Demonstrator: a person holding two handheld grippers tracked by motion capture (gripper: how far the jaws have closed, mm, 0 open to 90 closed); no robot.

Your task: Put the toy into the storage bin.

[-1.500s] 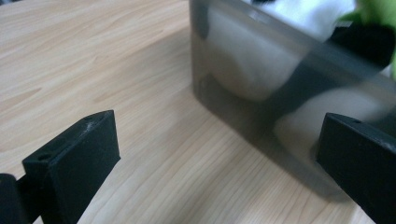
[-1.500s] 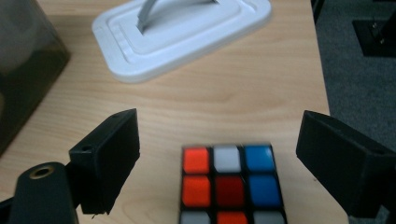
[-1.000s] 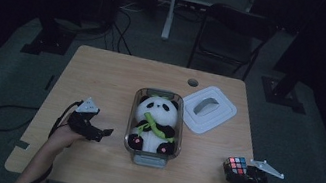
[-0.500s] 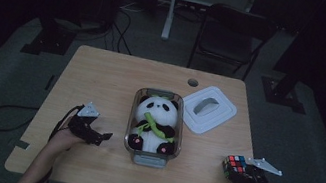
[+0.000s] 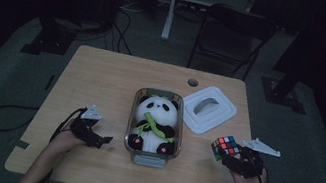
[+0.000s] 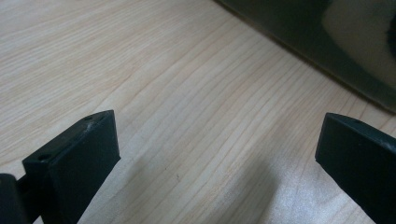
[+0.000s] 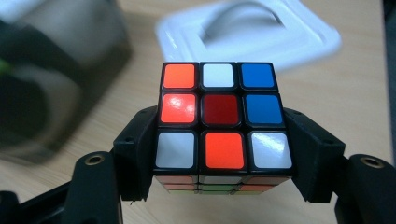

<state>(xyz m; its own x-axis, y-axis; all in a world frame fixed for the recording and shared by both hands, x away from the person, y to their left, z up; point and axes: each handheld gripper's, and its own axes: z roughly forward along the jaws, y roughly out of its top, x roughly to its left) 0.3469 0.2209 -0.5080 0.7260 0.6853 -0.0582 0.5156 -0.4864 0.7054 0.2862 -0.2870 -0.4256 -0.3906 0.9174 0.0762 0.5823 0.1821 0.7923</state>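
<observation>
Sitting between right gripper (image 7: pixel 224 186) jaws, clamped: puzzle cube (image 7: pixel 223 121).

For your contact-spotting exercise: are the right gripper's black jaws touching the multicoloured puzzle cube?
Touching. In the right gripper view, the right gripper has both jaws pressed against opposite sides of the multicoloured puzzle cube.

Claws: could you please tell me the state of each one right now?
Left claw: open, holding nothing.
Right claw: closed on the puzzle cube.
</observation>
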